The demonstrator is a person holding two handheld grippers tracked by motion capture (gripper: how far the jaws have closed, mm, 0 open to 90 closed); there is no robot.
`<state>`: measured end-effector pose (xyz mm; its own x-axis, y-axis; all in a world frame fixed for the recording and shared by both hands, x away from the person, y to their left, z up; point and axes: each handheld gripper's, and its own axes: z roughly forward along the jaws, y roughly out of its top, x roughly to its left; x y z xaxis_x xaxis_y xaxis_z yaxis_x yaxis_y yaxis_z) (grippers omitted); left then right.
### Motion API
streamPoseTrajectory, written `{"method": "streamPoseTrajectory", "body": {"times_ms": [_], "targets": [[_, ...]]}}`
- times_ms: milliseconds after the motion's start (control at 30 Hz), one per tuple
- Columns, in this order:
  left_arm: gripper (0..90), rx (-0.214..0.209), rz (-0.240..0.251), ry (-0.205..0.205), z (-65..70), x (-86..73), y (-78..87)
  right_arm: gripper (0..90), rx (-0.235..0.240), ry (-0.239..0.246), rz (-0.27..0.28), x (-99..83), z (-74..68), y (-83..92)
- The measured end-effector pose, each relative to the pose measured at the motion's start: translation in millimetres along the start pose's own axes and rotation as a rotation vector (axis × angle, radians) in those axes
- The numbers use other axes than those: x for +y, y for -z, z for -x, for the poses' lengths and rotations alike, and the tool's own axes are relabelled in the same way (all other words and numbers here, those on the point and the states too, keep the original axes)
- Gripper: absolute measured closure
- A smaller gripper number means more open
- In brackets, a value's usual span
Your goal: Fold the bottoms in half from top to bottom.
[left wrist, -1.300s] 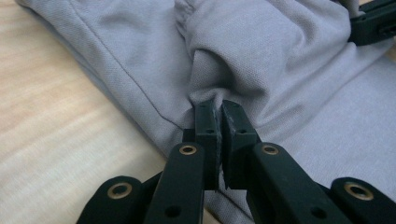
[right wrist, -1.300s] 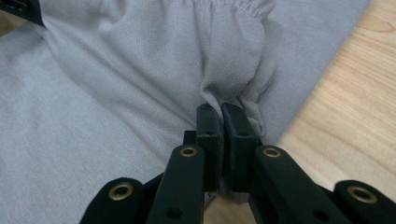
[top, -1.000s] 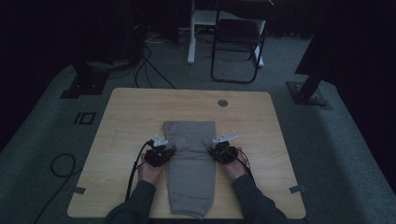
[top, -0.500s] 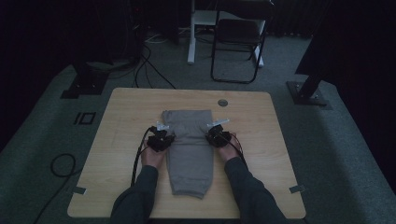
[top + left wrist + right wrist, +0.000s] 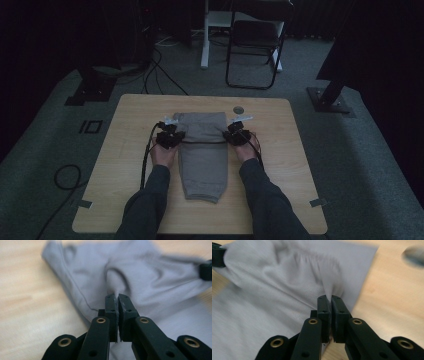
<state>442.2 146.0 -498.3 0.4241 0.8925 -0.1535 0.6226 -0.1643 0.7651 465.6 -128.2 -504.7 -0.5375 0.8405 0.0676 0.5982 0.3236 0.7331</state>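
— What's changed?

— Both my hands have carried the near part of the grey trousers [image 5: 202, 150] away from me since a second ago; the fold line now lies between the grippers. The left gripper [image 5: 168, 137] pinches the cloth's left edge, the right gripper [image 5: 236, 135] its right edge, jaws pressed together on fabric.

— And ahead?

— The garment's long axis runs straight away from the fingers. The waistband — I think, it's blurred — lies just beyond. Bare table [image 5: 280, 165] either side; a round port [image 5: 238, 109] sits past the right fingers.
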Motion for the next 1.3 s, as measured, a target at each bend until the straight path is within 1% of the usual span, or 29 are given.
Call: {"method": "streamPoseTrajectory", "body": {"times_ms": [33, 100, 167, 200, 267, 300, 333, 400, 433, 467, 533, 567, 633, 667, 700, 733, 800, 833, 900, 933, 1000, 1067, 1100, 1133, 1200, 1233, 1267, 1300], "targets": [[86.9, -0.01, 0.027, 0.004, 2.3, 4.4, 7.5, 87.2, -0.001, 0.004, 0.019, 3.0, -0.2, 5.7], [86.8, -0.031, 0.083, -0.009, 8.8, 11.6, 24.8, 87.2, -0.007, 0.023, 0.07, 10.7, -2.2, 22.0], [86.9, -0.053, 0.135, -0.021, 15.5, 14.9, 43.3, 87.2, 0.006, 0.036, 0.123, 15.8, -4.7, 40.6], [86.8, -0.065, 0.149, -0.031, 18.0, 14.9, 51.6, 87.1, 0.016, 0.039, 0.146, 17.0, -5.6, 49.4], [86.8, -0.086, 0.168, -0.042, 21.7, 8.8, 64.9, 87.1, 0.034, 0.058, 0.17, 15.2, -9.4, 64.4], [86.7, -0.095, 0.156, -0.049, 22.4, 3.3, 67.9, 87.0, 0.043, 0.076, 0.174, 11.6, -11.5, 69.4], [86.7, -0.099, 0.133, -0.054, 23.0, -3.8, 68.5, 86.8, 0.054, 0.089, 0.163, 6.8, -13.8, 71.9], [86.7, -0.109, 0.077, -0.056, 23.7, -22.9, 64.3, 86.8, 0.079, 0.11, 0.129, -7.3, -18.1, 71.9], [86.4, -0.109, 0.077, -0.056, 23.7, -22.9, 64.3, 86.8, 0.079, 0.11, 0.129, -7.3, -18.1, 71.9], [86.4, -0.122, 0.016, -0.045, 22.0, -45.1, 55.9, 86.7, 0.107, 0.116, 0.075, -25.9, -22.5, 65.6], [86.3, -0.123, -0.053, -0.034, 19.2, -68.0, 44.9, 86.5, 0.123, 0.13, 0.012, -47.2, -27.6, 56.0], [86.2, -0.122, -0.075, -0.031, 18.8, -74.3, 41.5, 86.4, 0.129, 0.139, -0.022, -59.5, -30.8, 49.9], [85.9, -0.113, -0.128, -0.037, 19.1, -88.7, 33.2, 86.2, 0.14, 0.144, -0.059, -73.7, -34.3, 42.2], [85.6, -0.114, -0.129, -0.04, 20.0, -92.8, 31.8, 86.1, 0.143, 0.143, -0.084, -81.3, -36.9, 38.1], [85.1, -0.114, -0.121, -0.043, 20.2, -93.9, 32.4, 85.5, 0.144, 0.145, -0.094, -86.0, -38.4, 35.1], [85.2, -0.108, -0.124, -0.046, 20.9, -93.4, 32.6, 85.5, 0.142, 0.143, -0.082, -88.3, -39.1, 34.7], [85.1, -0.088, -0.131, -0.068, 23.4, -91.2, 30.9, 84.8, 0.145, 0.134, -0.081, -87.4, -37.4, 34.1], [85.0, -0.081, -0.131, -0.076, 24.1, -90.0, 29.2, 84.0, 0.134, 0.142, -0.081, -86.0, -36.6, 32.8], [84.6, -0.074, -0.124, -0.063, 23.2, -86.6, 24.1, 83.6, 0.093, 0.156, -0.066, -82.3, -34.3, 27.8], [84.1, -0.066, -0.117, -0.055, 22.2, -84.6, 20.9, 83.5, 0.087, 0.149, -0.061, -80.6, -32.1, 25.5], [82.4, -0.045, -0.106, -0.04, 19.5, -79.2, 14.1, 82.2, 0.087, 0.109, -0.051, -74.5, -24.6, 18.0], [79.0, -0.025, -0.101, -0.027, 14.7, -71.2, 6.1, 75.5, 0.084, 0.09, -0.047, -67.7, -17.9, 11.2], [77.1, -0.017, -0.1, -0.021, 12.7, -67.4, 2.6, 73.1, 0.079, 0.078, -0.054, -63.8, -13.6, 8.3], [75.7, -0.012, -0.101, -0.015, 11.2, -63.7, -0.8, 72.3, 0.079, 0.055, -0.059, -60.0, -9.5, 5.6], [71.5, -0.001, -0.112, -0.023, 9.4, -56.3, -5.9, 69.4, 0.067, 0.03, -0.06, -53.6, -3.3, 1.5], [68.1, -0.023, -0.113, -0.036, 8.5, -53.0, -7.6, 67.0, 0.062, 0.023, -0.06, -50.7, -1.5, 1.0], [62.7, -0.055, -0.112, -0.062, 7.9, -50.1, -8.3, 64.5, 0.063, 0.016, -0.056, -47.9, -0.4, 1.4], [57.9, -0.067, -0.112, -0.076, 7.7, -48.4, -7.8, 61.5, 0.071, 0.012, -0.045, -45.7, 0.8, 2.6]]}}
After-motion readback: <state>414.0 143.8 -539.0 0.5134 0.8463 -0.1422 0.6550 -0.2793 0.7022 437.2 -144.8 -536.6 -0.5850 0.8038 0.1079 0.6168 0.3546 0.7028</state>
